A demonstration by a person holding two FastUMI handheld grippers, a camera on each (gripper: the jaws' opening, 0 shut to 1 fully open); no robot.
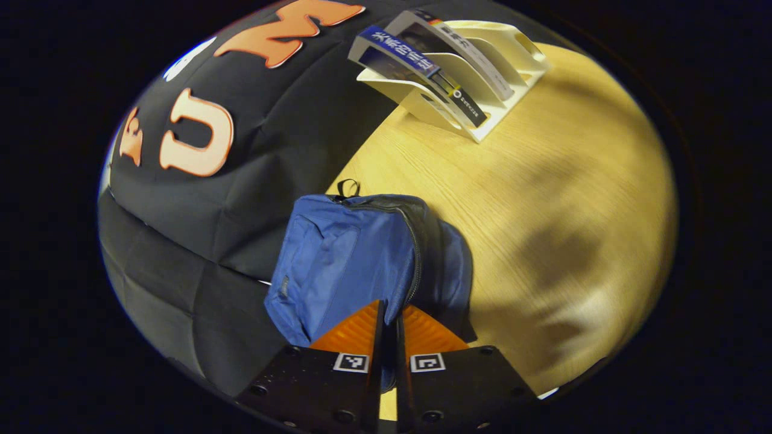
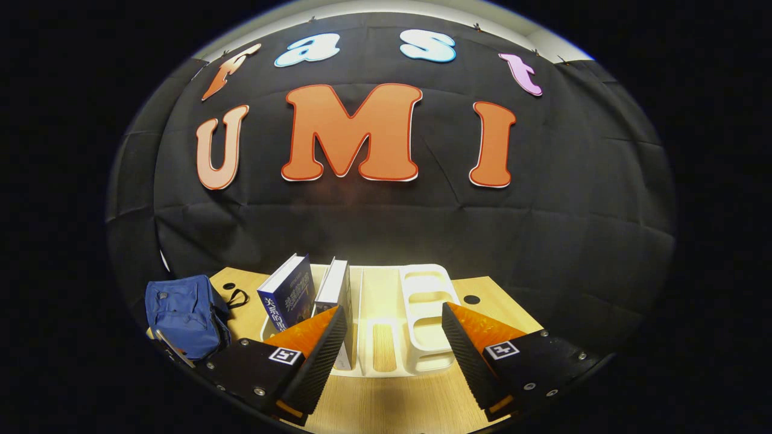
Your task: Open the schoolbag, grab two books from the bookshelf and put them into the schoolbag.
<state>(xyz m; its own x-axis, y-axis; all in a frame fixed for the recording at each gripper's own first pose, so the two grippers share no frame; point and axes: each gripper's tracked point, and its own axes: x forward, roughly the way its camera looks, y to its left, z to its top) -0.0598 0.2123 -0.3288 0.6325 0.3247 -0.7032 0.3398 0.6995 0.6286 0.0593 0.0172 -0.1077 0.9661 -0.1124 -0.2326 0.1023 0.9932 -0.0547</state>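
Blue schoolbag [image 1: 350, 259]: stands upright on the wooden table [image 1: 543, 199] against the booth's black cloth wall [image 1: 241, 199]; its long axis runs top to bottom, with the small carry loop at the upper end and the zipper line curving down its dark side panel. In the right gripper view the schoolbag [image 2: 181, 322] sits at the table's left end, well apart from the bookshelf.
Left gripper [image 1: 389, 316]: its two fingers are drawn together with only a thin slit between them, tips right at the lower edge of the bag by the zipper; whether they pinch fabric or a zipper pull I cannot tell.
Right gripper [image 2: 395, 328]: fingers spread wide, holding nothing, aimed at the bookshelf.
Bookshelf [image 2: 422, 313]: cream plastic rack with upright dividers, at the back of the table near the wall.
Blue book [image 2: 288, 298]: stands on edge in the rack's left slot, leaning left.
White book [image 2: 335, 289]: stands on edge just beside the blue one, close to upright.
Surface: pale wood grain, lit warm, with soft shadows.
Room: black cloth behind, pale wall strip above it.
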